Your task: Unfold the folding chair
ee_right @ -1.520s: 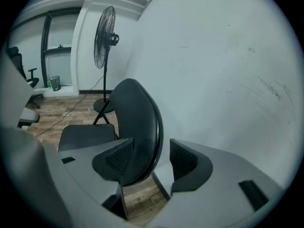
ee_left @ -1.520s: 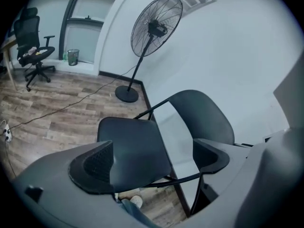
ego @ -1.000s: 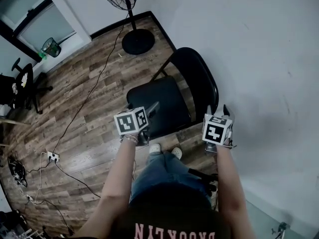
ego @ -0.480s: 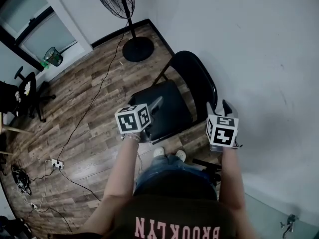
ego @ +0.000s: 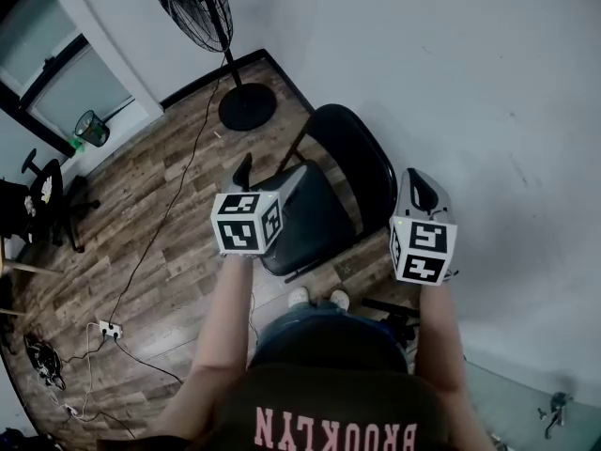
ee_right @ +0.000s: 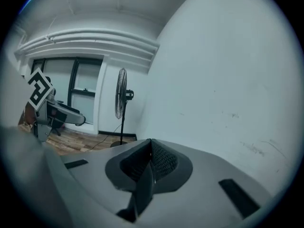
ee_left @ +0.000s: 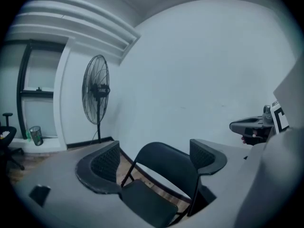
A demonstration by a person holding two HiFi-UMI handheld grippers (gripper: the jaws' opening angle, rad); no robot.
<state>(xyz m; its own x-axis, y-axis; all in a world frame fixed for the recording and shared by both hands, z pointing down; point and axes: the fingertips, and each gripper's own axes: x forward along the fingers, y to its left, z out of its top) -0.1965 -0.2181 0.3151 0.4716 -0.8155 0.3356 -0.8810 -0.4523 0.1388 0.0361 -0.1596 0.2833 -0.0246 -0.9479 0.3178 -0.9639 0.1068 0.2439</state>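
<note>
folding chair (ego: 317,216) stands opened out on the wood floor (ego: 178,214), seat flat, backrest (ego: 355,153) up on the side nearest the white wall (ego: 470,83). it sits just ahead of the person's shoes (ego: 299,297).

left gripper (ego: 268,178) is held above the seat's near left corner, clear of it. fingers (ee_left: 102,163) stand wide and have just been closing a little. nothing is between the pads; the chair only shows through the gap, farther off.

right gripper (ee_right: 151,163) is up at the chair's right, between backrest and wall in the head view, not touching either. its jaws have just been closing and now sit pressed together, with nothing between them.

farther out: pedestal fan (ego: 192,7) stands beyond the chair by the wall, its round base (ego: 246,106) on the floor. a cable (ego: 164,191) runs from there across the boards toward a power strip (ego: 110,329). green bin (ego: 87,128) sits by the window side, with an office chair (ego: 47,191) at the far left.
</note>
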